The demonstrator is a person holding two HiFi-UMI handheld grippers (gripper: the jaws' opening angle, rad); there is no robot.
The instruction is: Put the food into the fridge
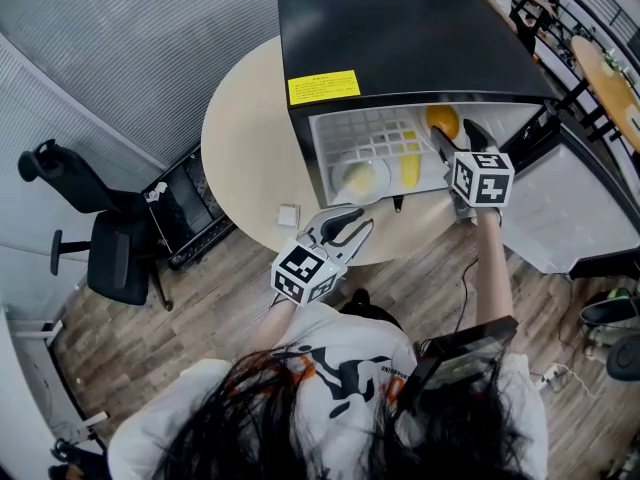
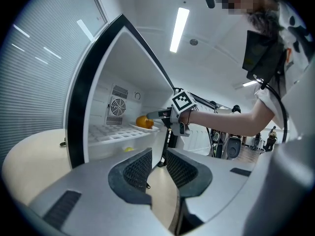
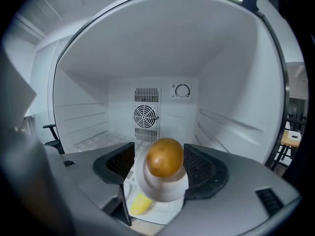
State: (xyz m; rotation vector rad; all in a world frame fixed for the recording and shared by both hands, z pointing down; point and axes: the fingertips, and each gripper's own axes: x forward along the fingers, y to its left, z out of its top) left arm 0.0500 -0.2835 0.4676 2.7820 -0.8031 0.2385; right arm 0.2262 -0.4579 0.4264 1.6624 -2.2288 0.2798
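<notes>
Black fridge (image 1: 400,38): stands on a round beige table (image 1: 245,138), toward the table's 2 o'clock side. Its door (image 1: 560,203) is swung wide to 3 o'clock, exposing the white interior.
Yellow label (image 1: 323,86): stuck on the fridge top near the front edge, toward 9 o'clock.
Shelf (image 1: 375,133): white grid across the upper part of the compartment.
Right gripper (image 3: 158,167): jaws are inside the fridge, clamped on either side of a white dish (image 3: 162,191), with the pads against its walls.
Orange (image 3: 165,157): sits on top of the dish, between the jaws and above the shelf, at the compartment's 3 o'clock end.
Fan grille (image 3: 146,116): on the rear wall, at 12 o'clock beyond the orange.
Left gripper (image 2: 158,162): outside the fridge, above the table's 6 o'clock edge, pointing toward the opening. Jaws are a narrow slit apart with nothing between them.
Bowl (image 1: 362,180): white, with pale contents, at the front of the compartment toward 7 o'clock. What it rests on cannot be told.
Yellow piece (image 1: 410,168): lies just beside the bowl at its 3 o'clock, lower than the dish. The kind of food is not discernible.
White block (image 1: 288,215): small, on the table at 10 o'clock of the left gripper, clear of the fridge.
Chair (image 1: 110,248): black, on the wood floor at 9 o'clock, well apart from the table.
</notes>
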